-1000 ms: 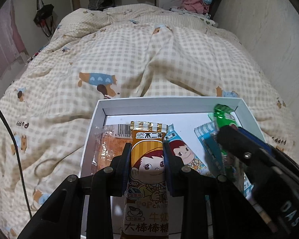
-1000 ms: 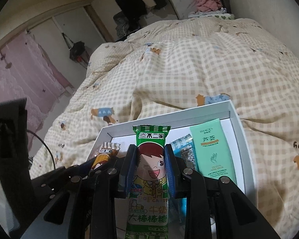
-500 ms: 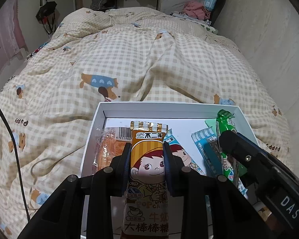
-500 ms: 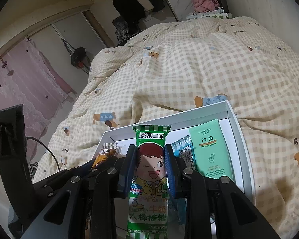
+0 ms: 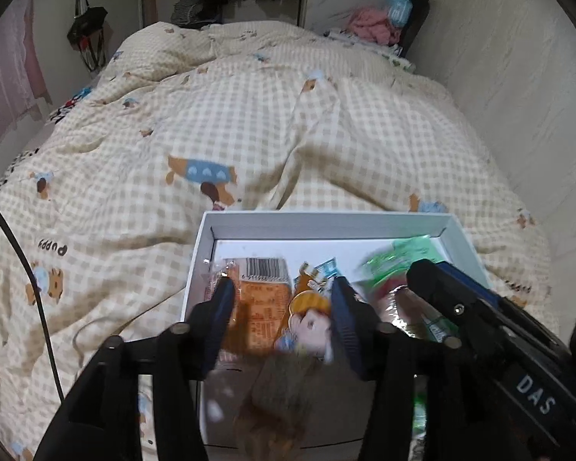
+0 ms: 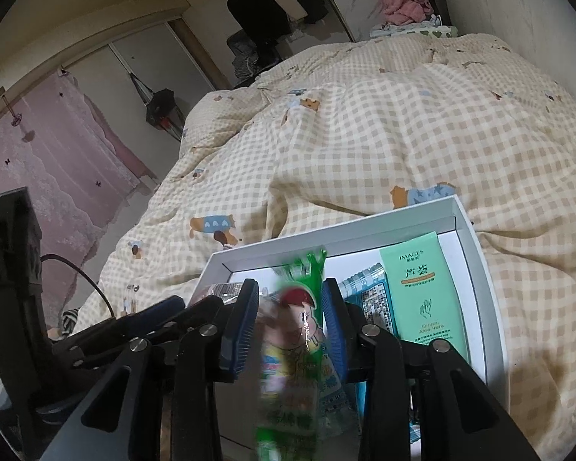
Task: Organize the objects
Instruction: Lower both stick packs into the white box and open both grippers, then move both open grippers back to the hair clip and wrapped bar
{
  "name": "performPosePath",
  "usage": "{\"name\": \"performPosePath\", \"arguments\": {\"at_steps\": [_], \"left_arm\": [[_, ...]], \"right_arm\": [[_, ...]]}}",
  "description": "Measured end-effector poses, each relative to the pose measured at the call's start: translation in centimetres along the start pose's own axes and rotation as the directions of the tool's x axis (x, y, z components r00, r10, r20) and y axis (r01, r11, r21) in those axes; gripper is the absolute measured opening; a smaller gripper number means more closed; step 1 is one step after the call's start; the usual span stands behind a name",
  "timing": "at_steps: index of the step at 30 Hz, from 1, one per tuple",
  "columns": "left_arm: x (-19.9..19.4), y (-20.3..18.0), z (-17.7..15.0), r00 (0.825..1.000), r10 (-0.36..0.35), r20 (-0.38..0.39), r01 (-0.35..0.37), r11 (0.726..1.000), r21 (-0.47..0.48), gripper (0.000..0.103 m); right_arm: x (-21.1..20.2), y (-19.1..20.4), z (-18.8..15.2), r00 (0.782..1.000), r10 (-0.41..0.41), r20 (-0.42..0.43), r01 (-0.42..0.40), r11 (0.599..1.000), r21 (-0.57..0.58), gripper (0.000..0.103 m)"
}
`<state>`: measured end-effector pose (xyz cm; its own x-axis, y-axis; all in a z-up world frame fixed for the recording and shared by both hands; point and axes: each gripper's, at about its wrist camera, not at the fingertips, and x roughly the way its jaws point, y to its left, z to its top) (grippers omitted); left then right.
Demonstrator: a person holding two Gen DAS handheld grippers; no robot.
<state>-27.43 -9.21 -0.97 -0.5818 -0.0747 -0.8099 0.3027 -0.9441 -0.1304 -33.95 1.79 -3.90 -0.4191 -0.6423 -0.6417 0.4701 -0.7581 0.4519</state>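
Observation:
A white box (image 5: 326,219) lies on the bed and also shows in the right wrist view (image 6: 476,261). My left gripper (image 5: 282,299) is open over the box; the orange candy packet (image 5: 307,319) is blurred, dropping between its fingers. My right gripper (image 6: 290,299) is open; the green candy packet (image 6: 299,330) is blurred and tilted, slipping down between its fingers. In the box lie an orange barcode packet (image 5: 257,296), a pale green aloe tube (image 6: 422,299) and a blue sachet (image 6: 372,299). The right gripper's body (image 5: 480,315) shows in the left wrist view.
The checked quilt (image 5: 249,123) covers the bed around the box. A wall (image 5: 518,77) runs along the right. A black cable (image 5: 27,269) lies on the quilt at the left. Pink clothes (image 5: 372,23) lie at the bed's far end.
Both grippers have opened and let go of their candy packets, which are falling into the box. Both views have tipped a little upward.

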Motion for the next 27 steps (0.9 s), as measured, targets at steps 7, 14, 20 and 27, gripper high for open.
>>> {"name": "performPosePath", "arguments": {"at_steps": [7,14,20,27], "left_arm": [[-3.4,1.0,1.0,0.996,-0.043,0.077,0.044,0.999,-0.01,0.068],[-9.6,0.6,1.7,0.976,-0.053,0.213,0.039,0.997,0.068,0.072],[-15.5,0.5,1.6,0.949,-0.105,0.298,0.07,0.989,0.127,0.076],[-20.7,1.2,-0.4,0.919,-0.159,0.362,0.097,0.978,0.184,0.078]], "right_arm": [[-3.4,1.3,1.7,0.995,0.072,0.07,-0.07,0.997,-0.027,0.052],[-9.1,4.5,3.8,0.982,0.135,0.135,-0.12,0.986,-0.114,0.056],[-14.6,7.6,3.6,0.973,0.172,0.153,-0.137,0.966,-0.22,0.068],[-20.1,9.3,0.8,0.953,0.226,0.2,-0.159,0.939,-0.304,0.075]]}}
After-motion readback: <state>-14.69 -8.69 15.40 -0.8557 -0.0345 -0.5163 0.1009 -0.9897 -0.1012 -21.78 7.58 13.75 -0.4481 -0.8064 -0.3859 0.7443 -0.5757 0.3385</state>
